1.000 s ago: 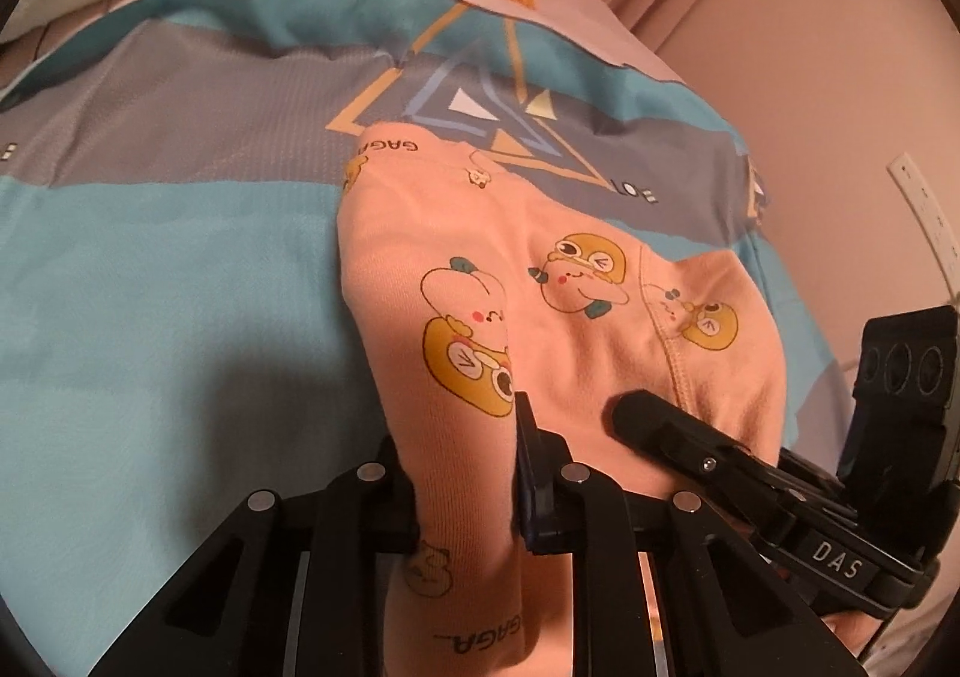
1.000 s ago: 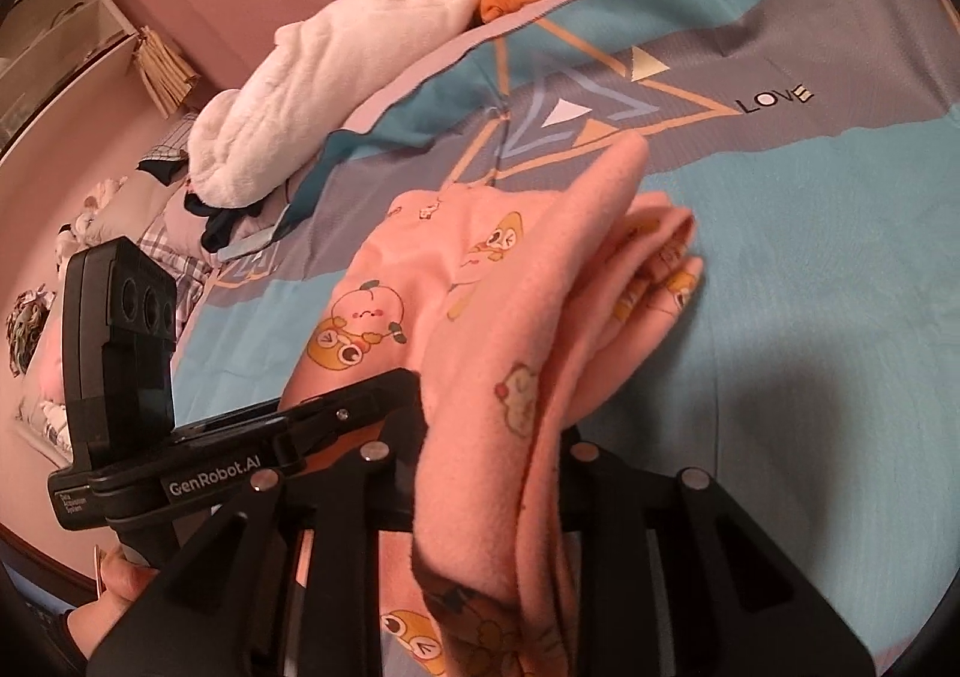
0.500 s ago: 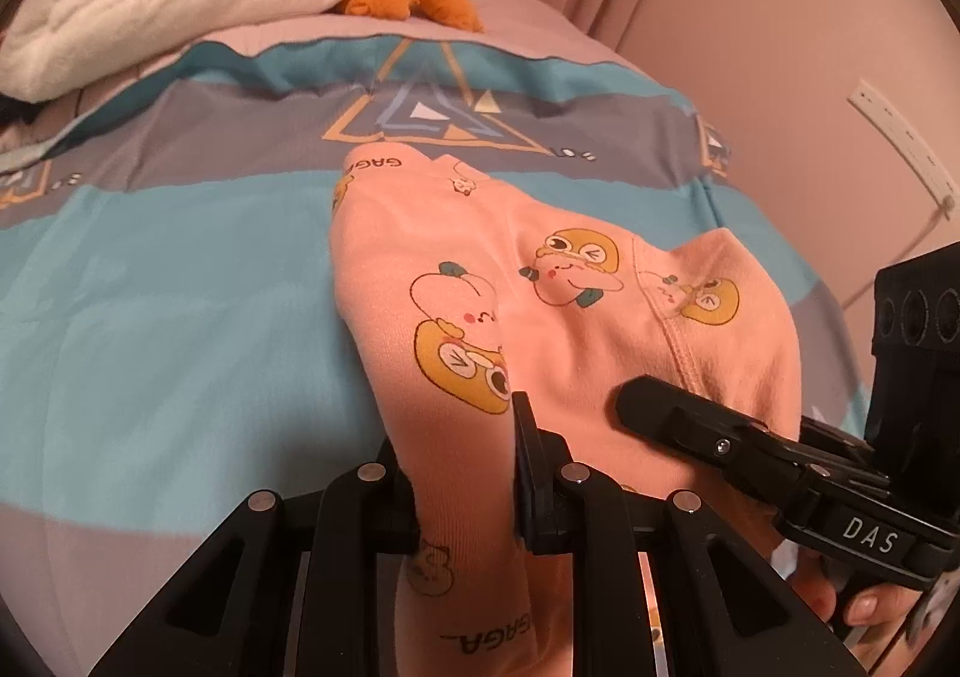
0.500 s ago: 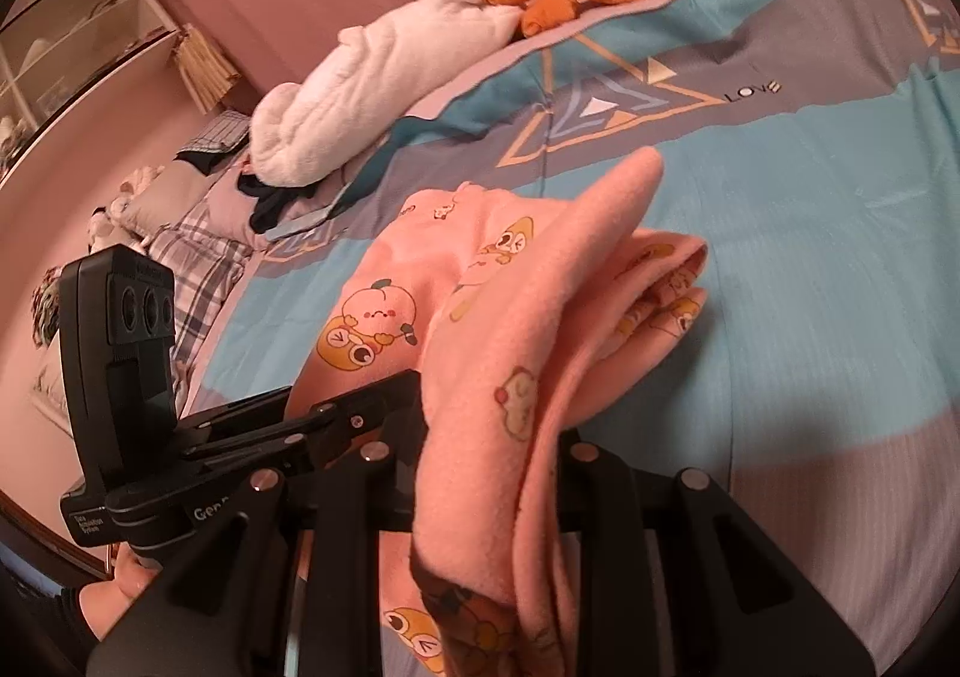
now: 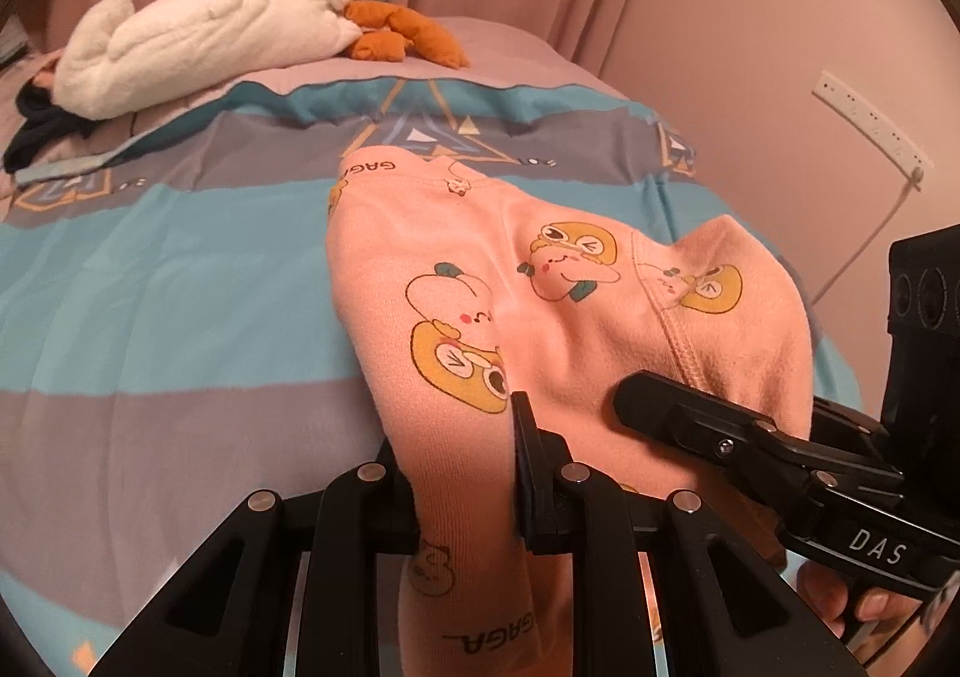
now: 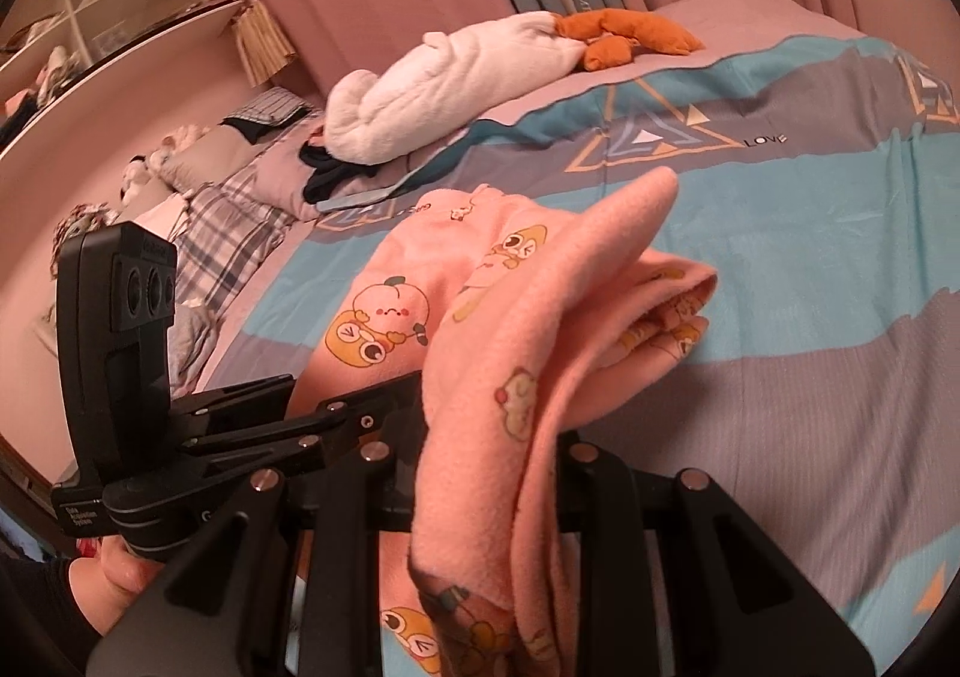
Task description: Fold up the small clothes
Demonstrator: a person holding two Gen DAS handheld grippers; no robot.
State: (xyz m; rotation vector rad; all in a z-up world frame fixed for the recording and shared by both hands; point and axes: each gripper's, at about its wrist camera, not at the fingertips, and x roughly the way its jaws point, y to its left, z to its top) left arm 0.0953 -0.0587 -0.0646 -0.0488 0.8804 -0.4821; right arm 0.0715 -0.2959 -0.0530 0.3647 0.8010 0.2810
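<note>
Above the teal-and-grey striped bedspread [image 5: 150,281], left gripper [image 5: 462,473] and right gripper [image 6: 480,473] each clamp the pink cartoon-print cotton garment [image 5: 540,317], fold under way, not yet laid flat.

1 pink garment [image 5: 540,317], 2 grippers, left gripper [image 5: 462,473], right gripper [image 6: 486,467], 1 bedspread [image 5: 180,287], 1 white plush [image 5: 198,35]

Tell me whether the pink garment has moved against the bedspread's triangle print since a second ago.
Yes. The pink garment, clamped by both grippers, has pulled back toward the camera: its far edge overlapped the triangle print before and now only reaches the print's base.
</note>
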